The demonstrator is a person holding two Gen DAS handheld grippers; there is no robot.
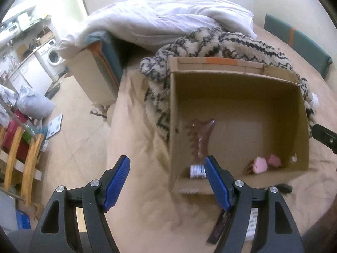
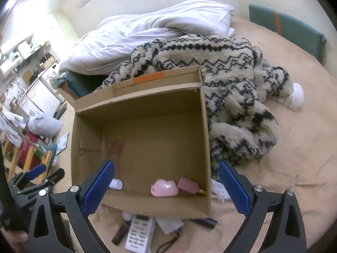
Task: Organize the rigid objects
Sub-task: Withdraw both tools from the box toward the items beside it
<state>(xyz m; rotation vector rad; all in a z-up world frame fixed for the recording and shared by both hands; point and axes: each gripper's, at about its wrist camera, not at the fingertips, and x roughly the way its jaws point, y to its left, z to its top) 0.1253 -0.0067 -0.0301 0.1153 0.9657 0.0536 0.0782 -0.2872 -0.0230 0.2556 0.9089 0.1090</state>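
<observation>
While both grippers hang over the bed, the left gripper (image 1: 166, 181) and right gripper (image 2: 166, 187) stand with jaws apart, nothing between them. Cardboard box (image 2: 139, 78) sits on the tan sheet (image 2: 294, 147), against a patterned fleece blanket (image 2: 231, 97). Inside: brown comb (image 1: 201, 141), pink case (image 2: 163, 187), pink block (image 2: 188, 185). White remote (image 2: 138, 232) lies just outside the near wall.

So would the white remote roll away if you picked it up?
Probably not: the white remote looks flat and boxy, so it should lie still. It seems stiff plastic, likely light. Its smooth sides might slip a little.
</observation>
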